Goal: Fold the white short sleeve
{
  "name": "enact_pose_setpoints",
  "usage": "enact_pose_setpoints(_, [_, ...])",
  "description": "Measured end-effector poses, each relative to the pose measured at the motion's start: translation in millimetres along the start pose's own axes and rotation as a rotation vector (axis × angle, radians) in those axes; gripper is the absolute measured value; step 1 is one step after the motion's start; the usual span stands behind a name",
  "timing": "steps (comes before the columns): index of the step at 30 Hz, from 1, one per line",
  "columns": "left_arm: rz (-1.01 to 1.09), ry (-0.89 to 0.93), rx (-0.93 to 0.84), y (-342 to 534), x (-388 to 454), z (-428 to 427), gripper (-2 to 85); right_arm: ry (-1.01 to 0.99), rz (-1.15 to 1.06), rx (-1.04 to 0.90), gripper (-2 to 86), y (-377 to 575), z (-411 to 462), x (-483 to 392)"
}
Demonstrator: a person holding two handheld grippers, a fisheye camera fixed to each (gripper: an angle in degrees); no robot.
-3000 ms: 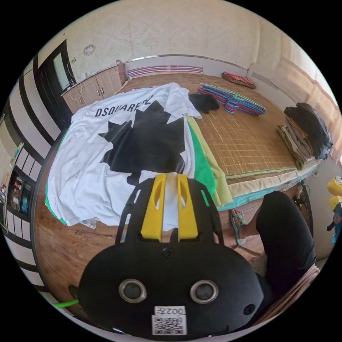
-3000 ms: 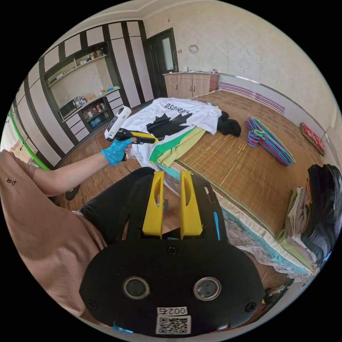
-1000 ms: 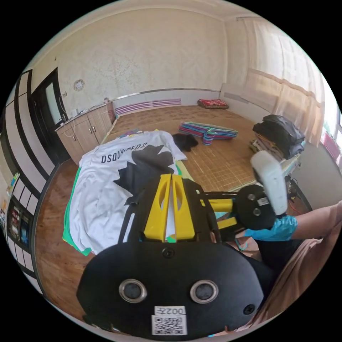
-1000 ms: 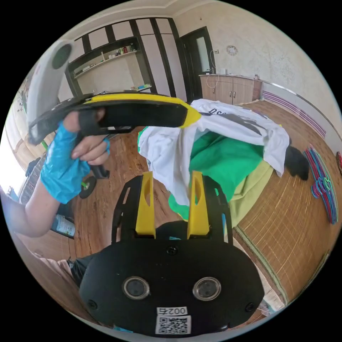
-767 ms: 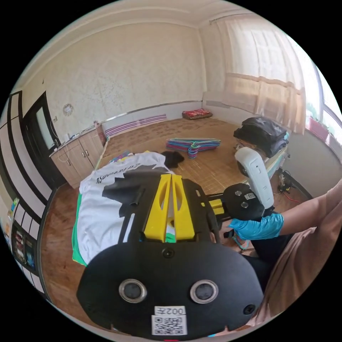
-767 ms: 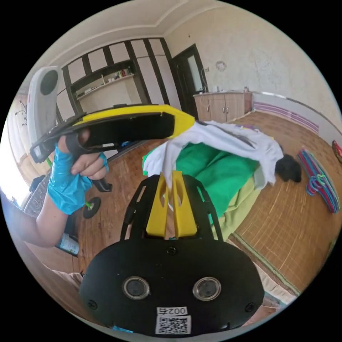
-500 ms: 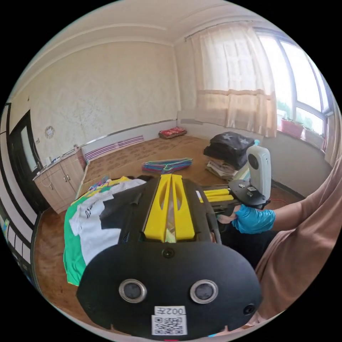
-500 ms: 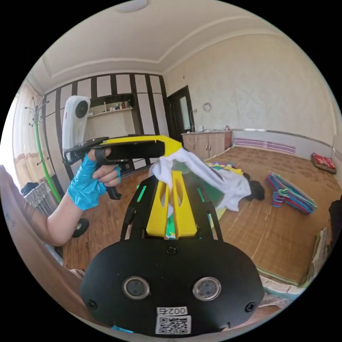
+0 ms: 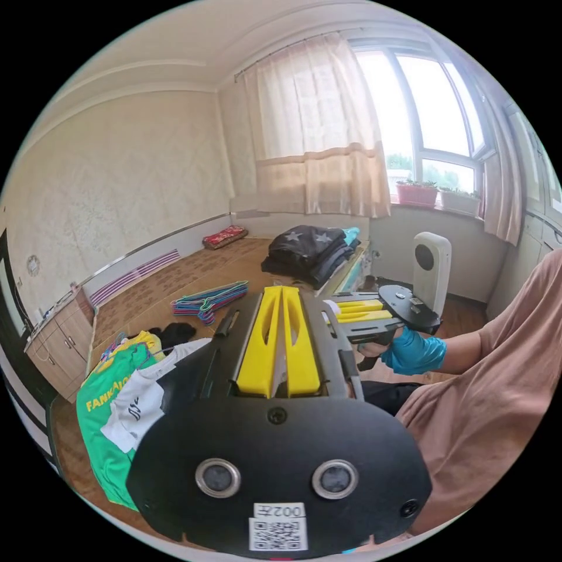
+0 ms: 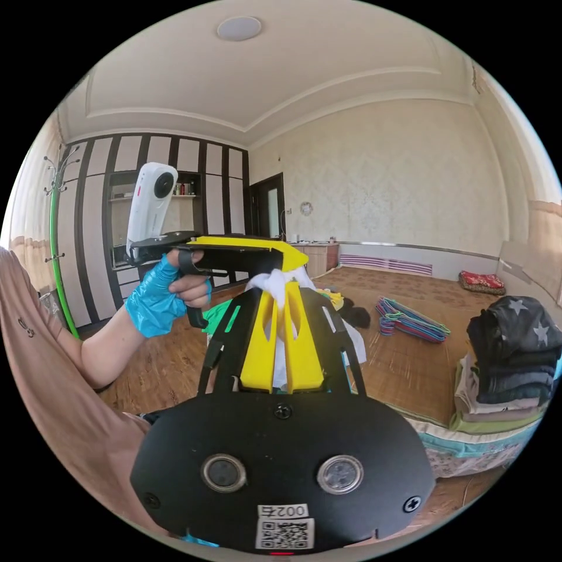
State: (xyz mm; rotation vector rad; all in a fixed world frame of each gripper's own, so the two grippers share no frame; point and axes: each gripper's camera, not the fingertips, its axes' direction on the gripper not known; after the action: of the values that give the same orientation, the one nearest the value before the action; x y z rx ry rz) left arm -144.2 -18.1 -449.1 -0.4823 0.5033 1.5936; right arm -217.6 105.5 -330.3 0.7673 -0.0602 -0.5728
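Observation:
The white short sleeve shirt (image 9: pixel 138 406) with black print hangs lifted from a pile on the bed mat. My left gripper (image 9: pixel 280 291) is shut on its edge, with a strip of white cloth between the yellow jaws. In the right gripper view, my right gripper (image 10: pixel 281 288) is also shut on bunched white cloth, and the shirt (image 10: pixel 355 344) drapes down behind the jaws. The two grippers sit close together: the left gripper (image 10: pixel 291 253) shows just above the right one's jaws, and the right gripper (image 9: pixel 331 309) lies beside the left. Blue-gloved hands (image 10: pixel 153 300) hold them.
A green shirt (image 9: pixel 110 422) lies uncovered under the white one. On the woven bed mat (image 10: pixel 404 357) are a black garment (image 9: pixel 177 333), a bundle of coloured hangers (image 10: pixel 411 323) and a stack of folded clothes (image 10: pixel 508 358). The person's body stands close at the right.
My right gripper closed on the shirt's hem beside the left one. Both grippers then rose with the shirt, peeling it off the green shirt, and the views swung upward.

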Motion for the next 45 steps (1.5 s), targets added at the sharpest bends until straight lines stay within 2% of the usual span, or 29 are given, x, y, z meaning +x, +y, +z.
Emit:
enact_pose_setpoints(2, [0.004, 0.016, 0.019, -3, 10, -5, -1.0, -0.023, -0.008, 0.005, -0.9, 3, -27, 1])
enact_pose_setpoints(6, [-0.020, -0.138, -0.092, 6, 19, -6, -0.9, 0.008, 0.011, -0.011, -0.9, 6, -48, 6])
enact_pose_setpoints(10, [-0.107, -0.155, -0.159, 33, 10, -13, -0.4, -0.011, 0.048, -0.012, -0.9, 7, -68, 17])
enact_pose_setpoints(18, [-0.255, -0.241, -0.337, 110, -14, -15, 10.7, -0.004, 0.004, 0.051, -0.9, -14, -111, 11])
enact_pose_setpoints(24, [-0.326, -0.305, -0.419, 131, -19, 10, 18.2, -0.027, -0.057, 0.071, -0.9, -37, -138, 3])
enact_pose_setpoints(33, [-0.426, -0.521, -0.431, 126, -8, 44, 11.5, -0.027, -0.069, 0.174, -0.9, -52, -193, 3])
enact_pose_setpoints(41, [-0.414, -0.533, -0.350, 103, -6, 17, 0.2, -0.026, -0.115, 0.222, -0.9, -59, -233, 0])
enact_pose_setpoints(45, [-0.418, -0.533, -0.303, 84, -9, -11, -0.8, -0.020, -0.136, 0.238, -0.9, -64, -240, -4])
